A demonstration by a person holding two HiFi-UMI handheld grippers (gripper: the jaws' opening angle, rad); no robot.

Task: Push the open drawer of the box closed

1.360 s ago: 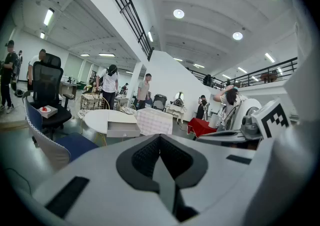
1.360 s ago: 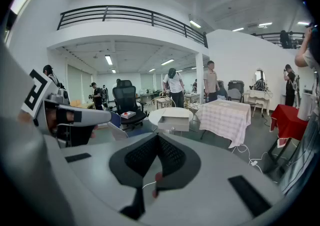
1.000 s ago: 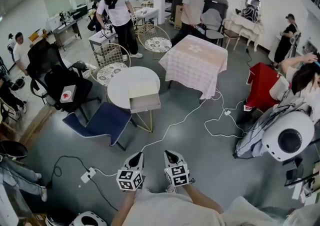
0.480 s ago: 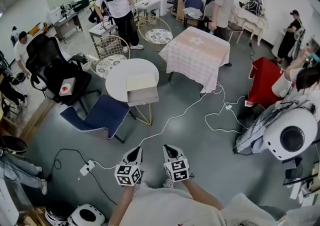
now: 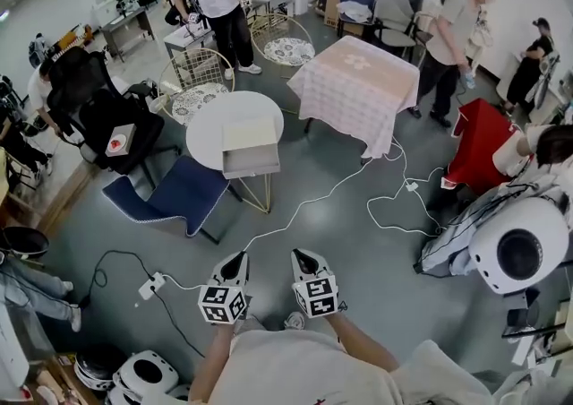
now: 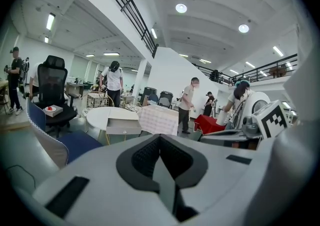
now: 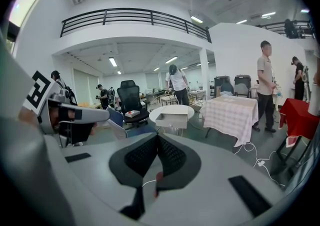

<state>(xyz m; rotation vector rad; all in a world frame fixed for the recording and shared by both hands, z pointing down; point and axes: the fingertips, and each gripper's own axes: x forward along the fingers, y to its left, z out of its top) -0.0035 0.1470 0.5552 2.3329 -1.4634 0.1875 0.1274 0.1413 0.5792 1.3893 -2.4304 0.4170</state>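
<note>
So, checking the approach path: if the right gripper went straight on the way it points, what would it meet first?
Nothing close: the right gripper points across the floor toward the open drawer on the round table, probably its front first, though depth is unclear.

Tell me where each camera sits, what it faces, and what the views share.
Head view: on the head, looking steeply down at floor; arms, left claw and right claw show.
Left gripper view: on left claw, facing the drawer; own shut jaws below.
Right gripper view: same, from right claw.
Shared: all show the drawer.
</note>
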